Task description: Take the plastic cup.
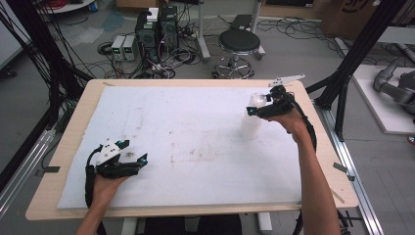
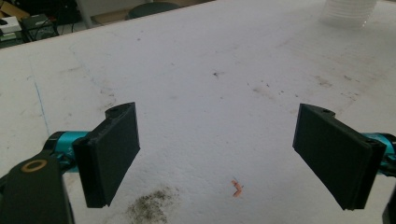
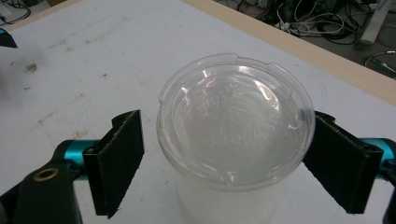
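One lidded clear tub [image 3: 236, 140], contents unclear

There are two grippers: the left gripper [image 1: 143, 159] and the right gripper [image 1: 250, 111]. Each one has two black jaws, so that makes four jaws. There is one clear plastic tub [image 3: 233, 154] with one clear lid [image 3: 236, 119]. There is one white mat [image 1: 195, 147] on one wooden table [image 1: 73, 122]. Behind it stands one round black stool [image 1: 239, 41].
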The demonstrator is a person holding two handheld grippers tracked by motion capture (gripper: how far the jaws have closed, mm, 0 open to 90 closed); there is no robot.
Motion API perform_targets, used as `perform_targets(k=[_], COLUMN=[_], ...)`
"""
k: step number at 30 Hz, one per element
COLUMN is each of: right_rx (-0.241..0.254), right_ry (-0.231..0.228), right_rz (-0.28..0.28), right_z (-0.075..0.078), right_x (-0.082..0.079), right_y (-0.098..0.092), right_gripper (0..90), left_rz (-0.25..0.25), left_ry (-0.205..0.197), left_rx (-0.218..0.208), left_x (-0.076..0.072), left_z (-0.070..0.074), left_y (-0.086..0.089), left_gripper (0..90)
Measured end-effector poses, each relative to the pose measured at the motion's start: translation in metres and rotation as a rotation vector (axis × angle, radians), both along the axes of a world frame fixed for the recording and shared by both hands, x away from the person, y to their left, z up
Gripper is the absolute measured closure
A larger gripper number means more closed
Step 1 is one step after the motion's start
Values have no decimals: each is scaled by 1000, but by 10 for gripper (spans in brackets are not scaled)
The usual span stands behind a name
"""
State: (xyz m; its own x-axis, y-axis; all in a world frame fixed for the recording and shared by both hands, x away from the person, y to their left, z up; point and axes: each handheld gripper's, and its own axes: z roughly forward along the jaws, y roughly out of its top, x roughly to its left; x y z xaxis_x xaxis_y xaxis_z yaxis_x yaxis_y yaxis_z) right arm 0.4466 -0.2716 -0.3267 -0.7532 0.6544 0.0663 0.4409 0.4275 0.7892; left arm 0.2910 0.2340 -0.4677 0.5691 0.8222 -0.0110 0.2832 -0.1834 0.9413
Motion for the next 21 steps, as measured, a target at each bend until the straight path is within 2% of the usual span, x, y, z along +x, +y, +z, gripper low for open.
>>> perform_targets(k=[8,21], right_rx=[3,-7], right_ry=[21,-1], right_rz=[-8,-1], right_z=[-4,-3], right_x=[5,6], right_y=[3,4], right_gripper=[168,319], left_rz=[-2,-1], left_ry=[0,2], left_rx=[8,7], left_x=[0,1], left_z=[0,0], left_y=[0,-1], left_gripper=[145,145])
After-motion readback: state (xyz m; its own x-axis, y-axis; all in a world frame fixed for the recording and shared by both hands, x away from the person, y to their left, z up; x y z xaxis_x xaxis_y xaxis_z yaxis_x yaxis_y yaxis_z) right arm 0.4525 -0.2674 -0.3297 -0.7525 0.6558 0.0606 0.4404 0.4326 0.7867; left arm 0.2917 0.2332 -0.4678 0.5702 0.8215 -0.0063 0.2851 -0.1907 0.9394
